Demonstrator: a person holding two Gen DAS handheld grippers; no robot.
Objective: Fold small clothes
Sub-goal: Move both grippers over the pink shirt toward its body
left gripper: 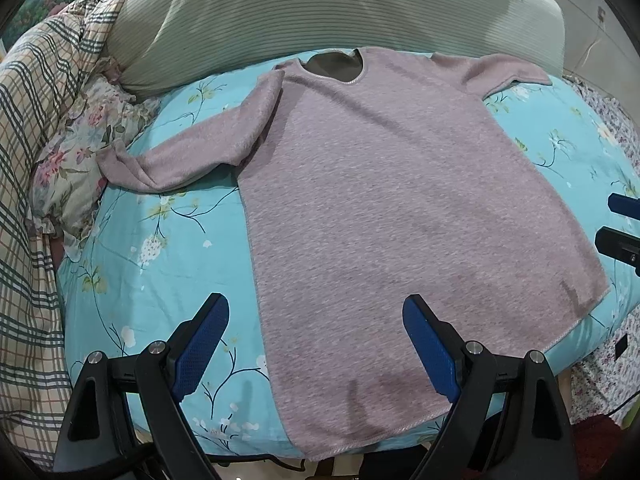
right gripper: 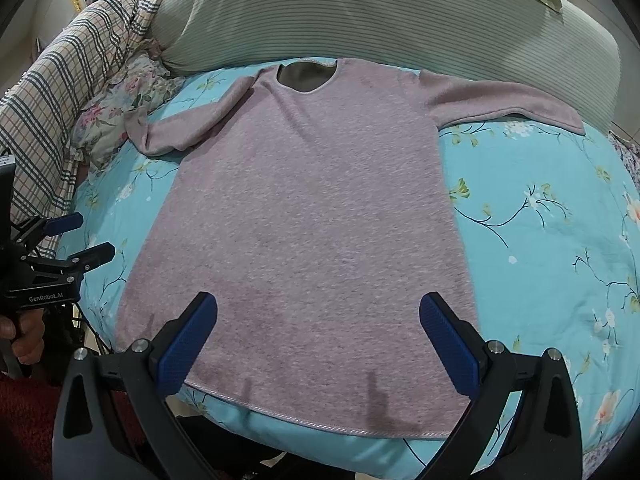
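A small mauve long-sleeved top (left gripper: 380, 200) (right gripper: 304, 208) lies flat on a turquoise floral bedcover (left gripper: 160, 248) (right gripper: 540, 240), neck hole far, hem near. Its left sleeve (left gripper: 180, 160) bends outward with the cuff crumpled; its right sleeve (right gripper: 500, 108) lies straight out. My left gripper (left gripper: 316, 316) hovers open above the hem's left part, nothing between its blue pads. Over the middle of the hem my right gripper (right gripper: 318, 312) stands open and empty too. Each gripper shows at the edge of the other's view: the right gripper (left gripper: 624, 226) and the left gripper (right gripper: 82, 236).
A ribbed green bolster (left gripper: 320, 12) (right gripper: 380, 20) lies across the far side behind the top. A plaid blanket (left gripper: 36, 160) and a floral pillow (left gripper: 76, 160) pile up on the left. A person's hand (right gripper: 24, 336) holds the left gripper's handle.
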